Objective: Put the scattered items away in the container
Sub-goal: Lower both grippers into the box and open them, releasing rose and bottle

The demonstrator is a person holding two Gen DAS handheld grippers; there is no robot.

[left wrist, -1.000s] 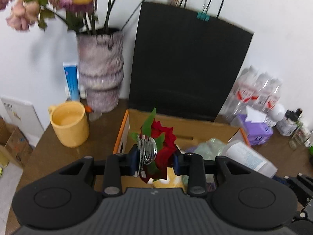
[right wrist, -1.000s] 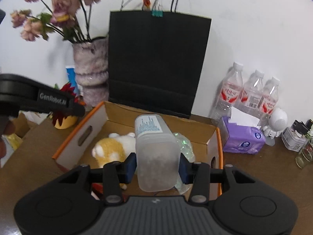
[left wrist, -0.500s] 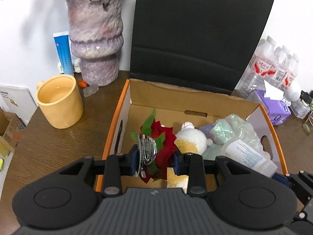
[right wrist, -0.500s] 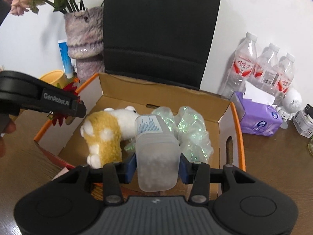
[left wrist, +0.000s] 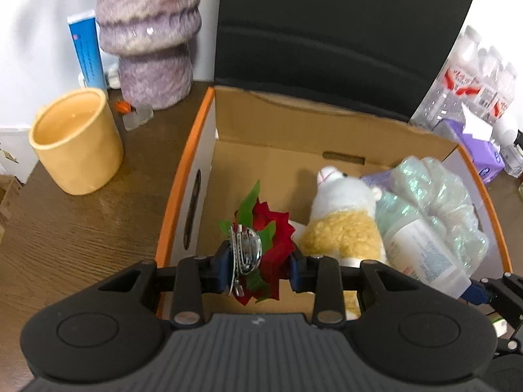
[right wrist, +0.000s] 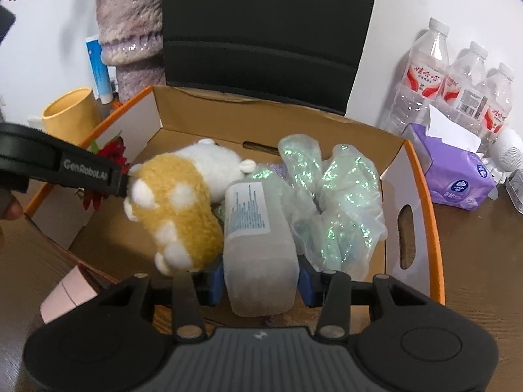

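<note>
An open cardboard box [left wrist: 278,124] with orange edges stands on the wooden table; it also shows in the right wrist view [right wrist: 294,121]. My left gripper [left wrist: 258,261] is shut on a red flower hair clip [left wrist: 261,245], held over the box's left part. My right gripper [right wrist: 261,281] is shut on a frosted plastic bottle [right wrist: 258,245] with a label, low inside the box. The bottle also shows in the left wrist view [left wrist: 425,258]. In the box lie a yellow-and-white plush toy [right wrist: 176,202] and an iridescent plastic bag [right wrist: 340,196].
A yellow mug [left wrist: 75,140] and a purple vase [left wrist: 147,39] stand left of the box. A black paper bag [right wrist: 268,26] stands behind it. Water bottles [right wrist: 457,81] and a purple tissue pack [right wrist: 454,173] are at right. A pink object [right wrist: 68,297] lies by the box's near left corner.
Both grippers have moved forward and down over the box with their items. The bottle is now down among the plush toy and the bag.
</note>
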